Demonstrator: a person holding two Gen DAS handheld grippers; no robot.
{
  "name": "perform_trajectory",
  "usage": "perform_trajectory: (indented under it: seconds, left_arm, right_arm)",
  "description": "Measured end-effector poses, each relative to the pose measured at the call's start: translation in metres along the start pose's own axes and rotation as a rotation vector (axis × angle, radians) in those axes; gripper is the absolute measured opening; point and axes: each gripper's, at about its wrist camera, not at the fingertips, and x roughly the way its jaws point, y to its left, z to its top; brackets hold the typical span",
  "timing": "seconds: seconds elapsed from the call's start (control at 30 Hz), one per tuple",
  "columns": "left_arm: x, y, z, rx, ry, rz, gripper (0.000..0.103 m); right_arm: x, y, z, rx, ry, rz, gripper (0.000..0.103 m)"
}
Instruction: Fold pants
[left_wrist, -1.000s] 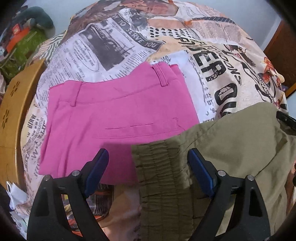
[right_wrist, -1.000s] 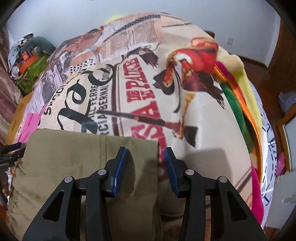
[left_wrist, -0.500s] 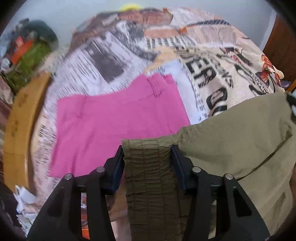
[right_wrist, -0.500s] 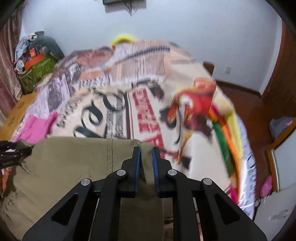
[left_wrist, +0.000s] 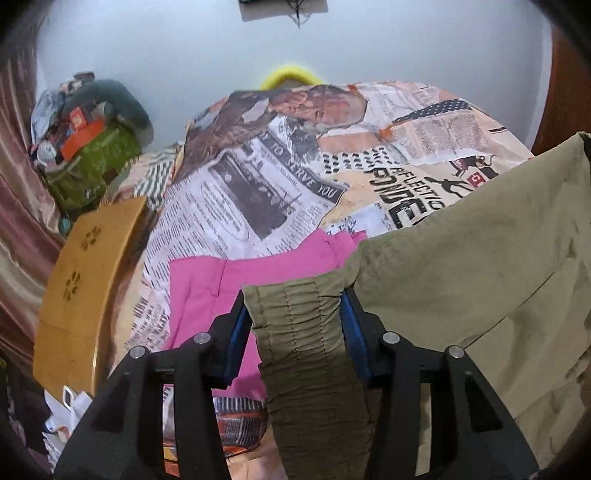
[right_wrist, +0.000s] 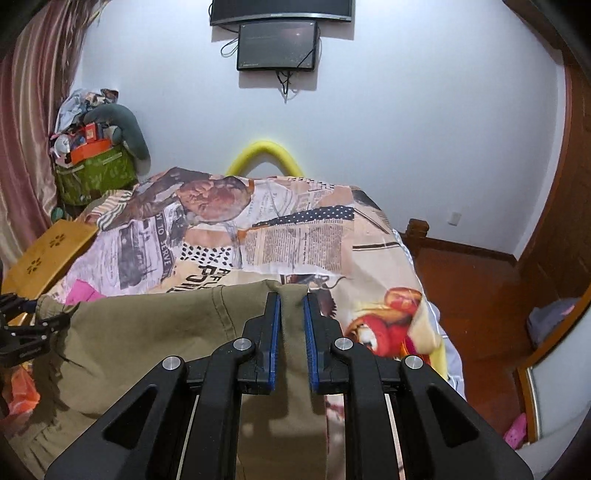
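Olive-green pants (left_wrist: 461, 277) hang lifted above the bed between both grippers. My left gripper (left_wrist: 295, 310) is shut on their ruched elastic waistband (left_wrist: 303, 332). My right gripper (right_wrist: 291, 306) is shut on the other edge of the same pants (right_wrist: 166, 332). The left gripper also shows at the left edge of the right wrist view (right_wrist: 22, 328). Folded pink pants (left_wrist: 221, 284) lie flat on the bed beyond and left of the left gripper.
The bed carries a newspaper-print cover (left_wrist: 258, 192) (right_wrist: 295, 240). A wooden board (left_wrist: 81, 280) lies along its left side. A green bag of clutter (right_wrist: 92, 170) stands at the back left. Monitors (right_wrist: 277, 44) hang on the far wall. Red wooden floor (right_wrist: 472, 295) lies right.
Both grippers closed on the olive pants and lifted them off the bed. The views tilted up toward the far wall.
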Motion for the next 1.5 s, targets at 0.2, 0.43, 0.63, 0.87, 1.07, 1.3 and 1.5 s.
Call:
perform_trajectory:
  seconds: [0.2,0.43,0.63,0.87,1.07,1.3,1.5]
  left_arm:
    - [0.025,0.002,-0.007,-0.023,0.061,-0.005,0.048]
    - [0.053,0.001,-0.014,-0.019,0.118,-0.022,0.048]
    - [0.067,-0.003,-0.019,0.007,0.156,-0.011,0.057]
    - [0.047,0.010,-0.012,-0.021,0.158,-0.015,0.082]
    - [-0.001,0.027,-0.003,-0.080,0.110,-0.038,0.090]
    - [-0.053,0.031,-0.020,-0.054,0.091,-0.037,0.095]
    - [-0.078,0.017,-0.062,0.034,0.118,-0.015,0.097]
  right_arm:
    - [0.046,-0.001,-0.004,0.034,0.072,0.012,0.011]
    - [0.099,-0.009,-0.020,0.097,0.232,0.042,0.011]
    - [0.121,-0.014,-0.032,0.125,0.372,-0.038,0.017]
    - [0.072,-0.009,-0.028,0.080,0.319,0.003,0.057]
    - [0.001,-0.009,-0.020,0.094,0.226,0.064,0.067]
    - [-0.085,-0.009,-0.049,0.018,0.163,0.043,0.072]
    - [-0.116,-0.019,-0.104,0.015,0.237,0.021,0.075]
